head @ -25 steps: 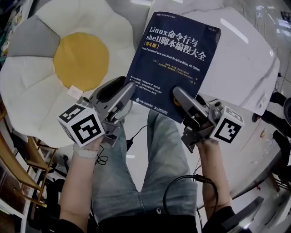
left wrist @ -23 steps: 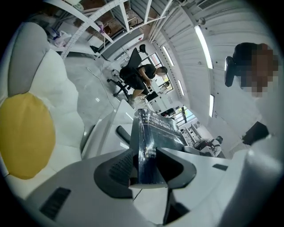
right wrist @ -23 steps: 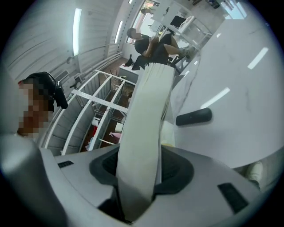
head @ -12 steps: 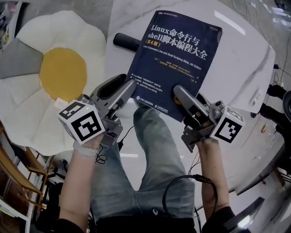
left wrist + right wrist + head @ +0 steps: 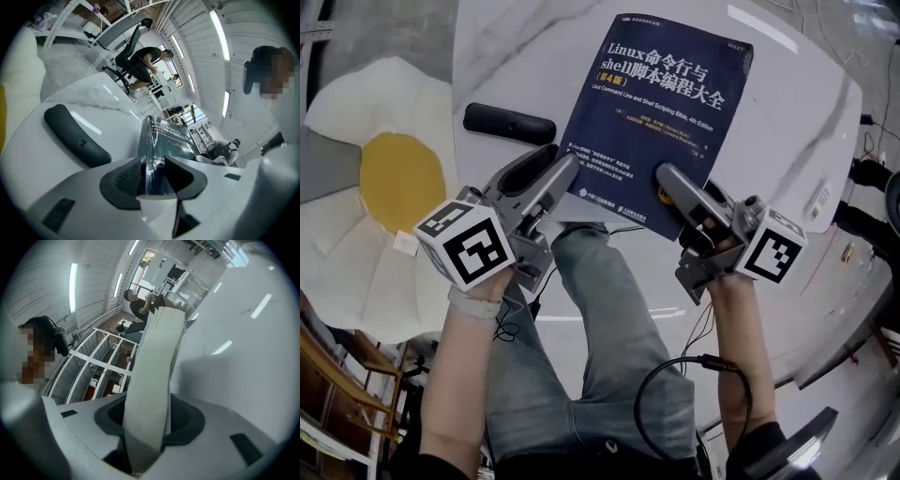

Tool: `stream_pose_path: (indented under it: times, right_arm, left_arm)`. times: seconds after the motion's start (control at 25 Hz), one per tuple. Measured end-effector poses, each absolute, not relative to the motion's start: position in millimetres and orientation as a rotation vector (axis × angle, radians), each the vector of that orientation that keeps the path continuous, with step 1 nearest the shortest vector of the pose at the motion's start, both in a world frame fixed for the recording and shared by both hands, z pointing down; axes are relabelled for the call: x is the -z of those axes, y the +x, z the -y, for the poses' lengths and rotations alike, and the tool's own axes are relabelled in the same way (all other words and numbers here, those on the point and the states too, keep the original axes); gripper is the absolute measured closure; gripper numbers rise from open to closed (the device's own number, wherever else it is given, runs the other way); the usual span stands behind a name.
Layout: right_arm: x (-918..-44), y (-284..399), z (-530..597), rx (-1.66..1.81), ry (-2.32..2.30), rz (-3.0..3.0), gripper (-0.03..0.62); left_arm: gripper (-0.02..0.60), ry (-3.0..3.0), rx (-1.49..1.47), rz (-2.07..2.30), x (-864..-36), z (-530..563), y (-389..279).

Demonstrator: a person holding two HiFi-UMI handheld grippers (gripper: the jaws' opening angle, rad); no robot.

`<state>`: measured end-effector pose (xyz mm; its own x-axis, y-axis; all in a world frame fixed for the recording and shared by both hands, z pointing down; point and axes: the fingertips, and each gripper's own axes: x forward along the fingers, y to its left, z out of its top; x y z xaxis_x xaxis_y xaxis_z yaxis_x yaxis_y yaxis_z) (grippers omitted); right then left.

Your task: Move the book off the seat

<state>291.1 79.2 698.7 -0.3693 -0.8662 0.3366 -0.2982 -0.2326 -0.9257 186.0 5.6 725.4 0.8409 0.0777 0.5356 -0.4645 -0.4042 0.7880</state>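
Observation:
A thick dark-blue Linux book [image 5: 661, 112] hangs over the white marble table [image 5: 787, 122], held flat by both grippers at its near edge. My left gripper [image 5: 565, 183] is shut on the book's near left corner; in the left gripper view the spine [image 5: 151, 154] sits clamped between the dark pads. My right gripper [image 5: 667, 192] is shut on the near right corner; in the right gripper view the white page block [image 5: 152, 394] fills the gap between its jaws. The egg-shaped seat cushion [image 5: 384, 178] lies to the left, with no book on it.
A black oblong case [image 5: 508, 124] lies on the table left of the book, also seen as a case [image 5: 75, 136] in the left gripper view. My legs in jeans [image 5: 609, 347] are below. A wooden chair frame [image 5: 337, 375] stands at lower left. Cables [image 5: 675, 384] trail by my right arm.
The book, held in both grippers, has travelled right, away from the egg cushion and over the marble table. The black case has come into view on the table.

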Motion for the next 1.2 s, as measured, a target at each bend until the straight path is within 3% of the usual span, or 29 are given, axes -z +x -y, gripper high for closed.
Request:
stream_pose_path:
  times: [0.84,1.2]
  right_arm:
    - [-717,295,-85,1.675,-1.462,-1.642,0.414]
    - [-731,287,-80,1.847,-1.561,-1.579,0.354]
  left_arm:
    - [0.423,1.886,-0.694,0.309,-727,-9,190]
    - [0.446,1.822,-0.708,0.287,-716,3,188]
